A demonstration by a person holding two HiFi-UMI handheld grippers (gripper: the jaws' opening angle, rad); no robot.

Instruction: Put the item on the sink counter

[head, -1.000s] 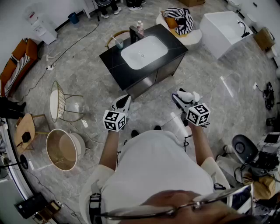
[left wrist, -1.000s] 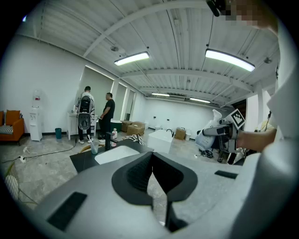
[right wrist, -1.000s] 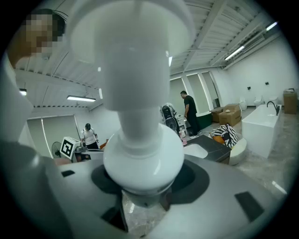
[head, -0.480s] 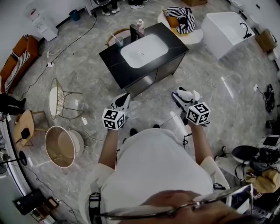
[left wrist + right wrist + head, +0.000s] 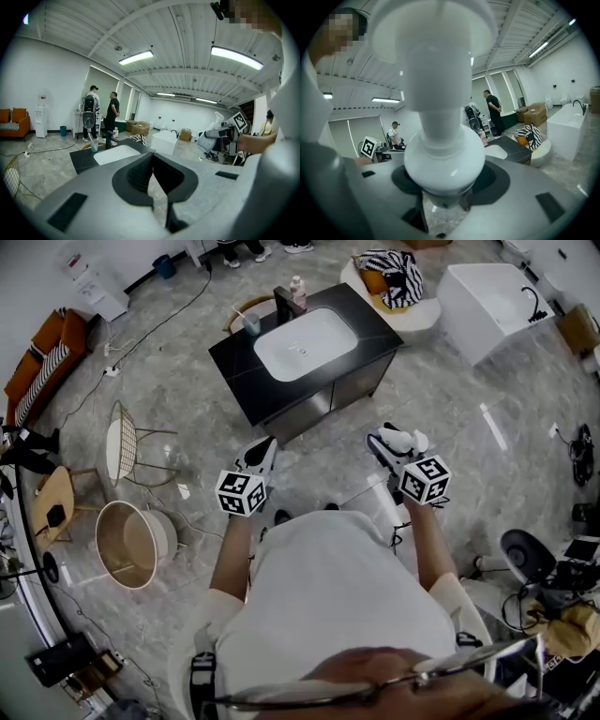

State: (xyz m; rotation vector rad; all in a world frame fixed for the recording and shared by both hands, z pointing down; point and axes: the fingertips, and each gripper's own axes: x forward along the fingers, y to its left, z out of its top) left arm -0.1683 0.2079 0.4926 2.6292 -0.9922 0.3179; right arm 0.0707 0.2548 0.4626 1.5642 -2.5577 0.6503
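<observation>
So the right hand-held gripper (image 5: 389,446) is clamped on the white item (image 5: 443,157) (a bottle, I think), with its long axis pointing forward. The sink tabletop (image 5: 234,367) is well ahead, slightly left, front edge nearest. The left hand-held gripper (image 5: 258,457) is closed, empty.

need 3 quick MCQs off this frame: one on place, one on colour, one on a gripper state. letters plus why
1. Where is the sink counter relative to the grippers?
A. Ahead of them, across the floor
B. Directly beneath them
C. Behind the person

2. What colour is the counter's top?
A. White
B. Wood brown
C. Black

3. What state is the left gripper in?
A. Gripping something
B. Shut on nothing
C. Wide open

Answers:
1 A: in the head view, floor shows between both grippers and the counter.
2 C: the top is black around a white basin.
3 B: its fingers meet with nothing between them. The white item sits in the right gripper.
</observation>
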